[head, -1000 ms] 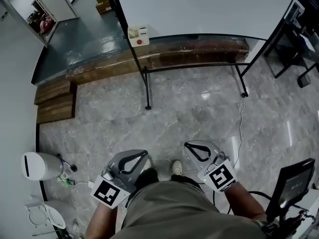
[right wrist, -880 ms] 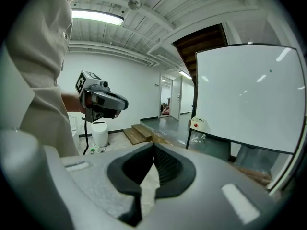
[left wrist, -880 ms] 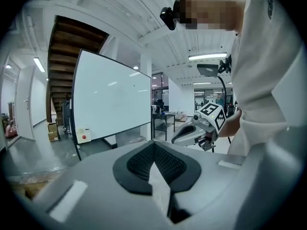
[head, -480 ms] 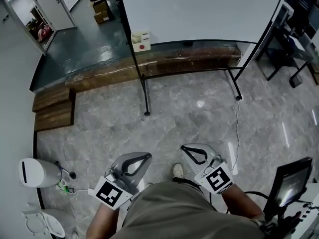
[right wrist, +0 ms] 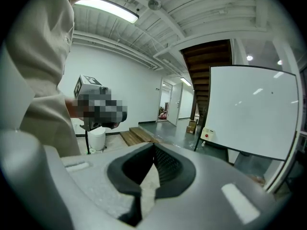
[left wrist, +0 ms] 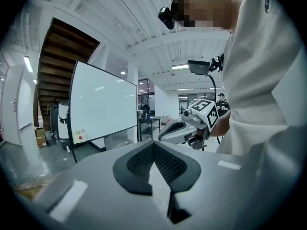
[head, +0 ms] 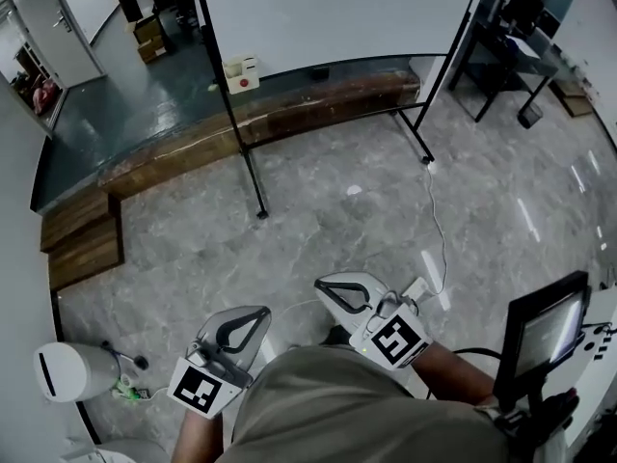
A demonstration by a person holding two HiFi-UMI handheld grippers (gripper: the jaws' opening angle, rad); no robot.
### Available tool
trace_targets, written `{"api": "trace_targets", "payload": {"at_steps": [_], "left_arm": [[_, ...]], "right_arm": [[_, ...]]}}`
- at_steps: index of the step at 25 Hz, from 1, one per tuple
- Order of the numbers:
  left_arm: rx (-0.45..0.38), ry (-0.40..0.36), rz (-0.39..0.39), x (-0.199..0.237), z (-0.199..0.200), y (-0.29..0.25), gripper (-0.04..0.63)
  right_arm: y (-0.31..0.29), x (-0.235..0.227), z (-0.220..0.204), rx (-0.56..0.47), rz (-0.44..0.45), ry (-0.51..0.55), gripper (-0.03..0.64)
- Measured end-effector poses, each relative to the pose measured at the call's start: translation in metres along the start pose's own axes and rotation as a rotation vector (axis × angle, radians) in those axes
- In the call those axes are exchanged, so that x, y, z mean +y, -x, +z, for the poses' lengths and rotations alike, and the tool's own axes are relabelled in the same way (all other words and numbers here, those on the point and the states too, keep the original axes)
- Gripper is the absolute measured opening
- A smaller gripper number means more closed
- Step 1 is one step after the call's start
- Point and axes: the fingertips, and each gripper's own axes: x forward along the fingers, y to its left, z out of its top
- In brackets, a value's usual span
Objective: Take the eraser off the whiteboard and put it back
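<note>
Claws together; eraser seemingly on whiteboard

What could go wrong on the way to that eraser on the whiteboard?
A white cable trails over the floor toward the person, so a foot might catch it. The whiteboard stand's leg juts out below the eraser and could be kicked. The left gripper and right gripper are shut and empty; unopened, they might knock the eraser off.

Cream eraser on upright whiteboard
</note>
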Motion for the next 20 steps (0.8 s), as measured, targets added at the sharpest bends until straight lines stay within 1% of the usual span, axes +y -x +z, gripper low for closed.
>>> {"api": "trace_targets", "payload": {"at_steps": [2,4,6,8,11,20], "left_arm": [[0.003,0.000,-0.008,-0.004,-0.006,0.015,0.005],[0.008,0.001,-0.009,-0.012,-0.014,0.038,0.005],[0.011,-0.002,-0.012,-0.024,-0.023,0.065,0.005],[0.006,-0.005,-0.017,-0.034,-0.028,0.080,0.005],[-0.007,-0.016,-0.030,-0.037,-0.030,0.078,0.005],[-0.044,-0.023,-0.046,-0.033,-0.029,0.063,0.005]], "right_arm": [[0.000,0.016,0.001,0.006,-0.013,-0.005,0.003],[0.001,0.043,0.004,0.009,-0.017,-0.004,0.003],[0.005,0.074,0.008,0.014,-0.020,0.008,0.003],[0.011,0.092,0.008,0.034,-0.022,0.027,0.003],[0.014,0.093,0.004,0.058,-0.032,0.033,0.003],[0.016,0.086,-0.006,0.053,-0.054,0.034,0.003]]}}
